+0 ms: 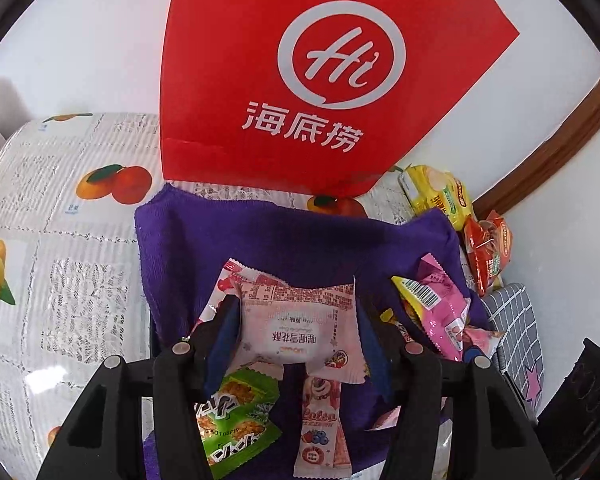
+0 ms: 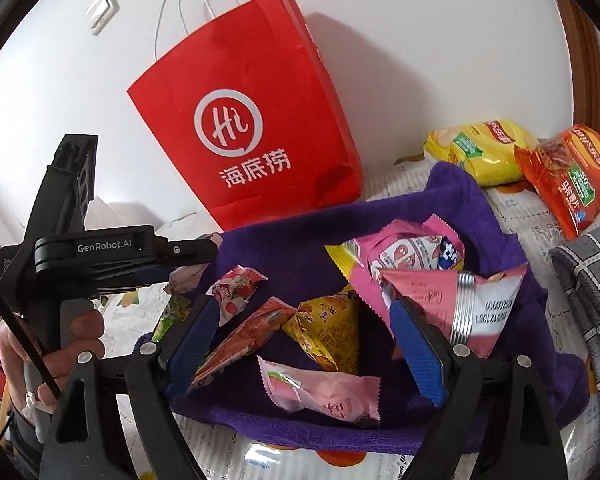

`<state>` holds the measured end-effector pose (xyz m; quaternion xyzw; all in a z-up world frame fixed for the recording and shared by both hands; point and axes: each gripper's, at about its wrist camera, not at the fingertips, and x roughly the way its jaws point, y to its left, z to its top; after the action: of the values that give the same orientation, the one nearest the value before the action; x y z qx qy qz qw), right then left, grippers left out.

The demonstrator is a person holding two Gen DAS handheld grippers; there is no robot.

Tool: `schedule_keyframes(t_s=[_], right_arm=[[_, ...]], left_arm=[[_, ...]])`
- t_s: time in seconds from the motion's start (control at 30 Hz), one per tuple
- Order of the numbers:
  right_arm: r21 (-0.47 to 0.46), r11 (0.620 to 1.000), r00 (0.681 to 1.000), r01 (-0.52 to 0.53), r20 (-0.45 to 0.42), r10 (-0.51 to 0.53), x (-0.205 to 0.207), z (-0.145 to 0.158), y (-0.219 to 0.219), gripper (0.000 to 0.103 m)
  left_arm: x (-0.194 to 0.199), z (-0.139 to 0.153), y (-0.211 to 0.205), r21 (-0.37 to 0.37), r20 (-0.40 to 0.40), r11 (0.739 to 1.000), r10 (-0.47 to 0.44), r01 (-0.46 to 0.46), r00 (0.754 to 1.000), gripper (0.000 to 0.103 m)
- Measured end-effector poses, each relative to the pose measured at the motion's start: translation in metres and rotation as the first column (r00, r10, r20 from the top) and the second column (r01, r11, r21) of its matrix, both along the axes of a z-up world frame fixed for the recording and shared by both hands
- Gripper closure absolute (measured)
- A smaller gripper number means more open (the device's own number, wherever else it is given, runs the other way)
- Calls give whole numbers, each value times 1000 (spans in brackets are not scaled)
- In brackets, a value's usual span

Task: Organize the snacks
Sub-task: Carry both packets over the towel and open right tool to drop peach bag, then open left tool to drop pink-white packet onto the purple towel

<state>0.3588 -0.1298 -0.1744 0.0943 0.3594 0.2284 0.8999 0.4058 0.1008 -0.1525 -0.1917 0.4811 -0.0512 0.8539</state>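
Left gripper (image 1: 298, 334) tilts down over the purple cloth (image 1: 260, 240), fingers pinching a pale pink snack packet (image 1: 300, 328) by its sides; a hand (image 2: 66, 344) holds its grip. Right gripper (image 2: 304, 332) hovers with fingers spread, nothing clamped, above loose wrapped snacks (image 2: 320, 336) on the cloth. Red paper bag (image 2: 248, 128) stands behind against the wall, contents hidden.

One red paper bag (image 2: 244, 120), one purple cloth (image 2: 300, 240), two crisp packets: yellow (image 2: 480, 148), orange (image 2: 568, 176).
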Motion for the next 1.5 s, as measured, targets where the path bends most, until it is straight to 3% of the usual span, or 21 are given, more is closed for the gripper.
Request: schedule_keyframes(t_s=[0.2,0.4,0.63,1.07,1.27,1.5], right_arm=[[34,999,1000,9,29,-10,-4,7,-6,17],[56,998,999,13,42,-16,-6,10,-10,17],[75,997,998,5,56,-9,-9,14,-11,17],[85,996,994,8,111,-17,-19,21,-12,17],[97,995,993,25,110,-36,-23,21,-16,17],[23,1000,989,-10,146,7,-49,15,-14,17]], left_arm=[[0,2,-1,-5,1,1000,-10,10,1000,45],[1,2,-5,-10,-10,999,-31,31,999,36],[1,5,-12,44,-9,998,-37,37,999,31],[-7,19,-22,59,26,996,-74,72,997,24],[-13,29,-21,27,42,996,-89,88,995,24],[-18,41,-17,-49,66,993,-105,109,992,24]])
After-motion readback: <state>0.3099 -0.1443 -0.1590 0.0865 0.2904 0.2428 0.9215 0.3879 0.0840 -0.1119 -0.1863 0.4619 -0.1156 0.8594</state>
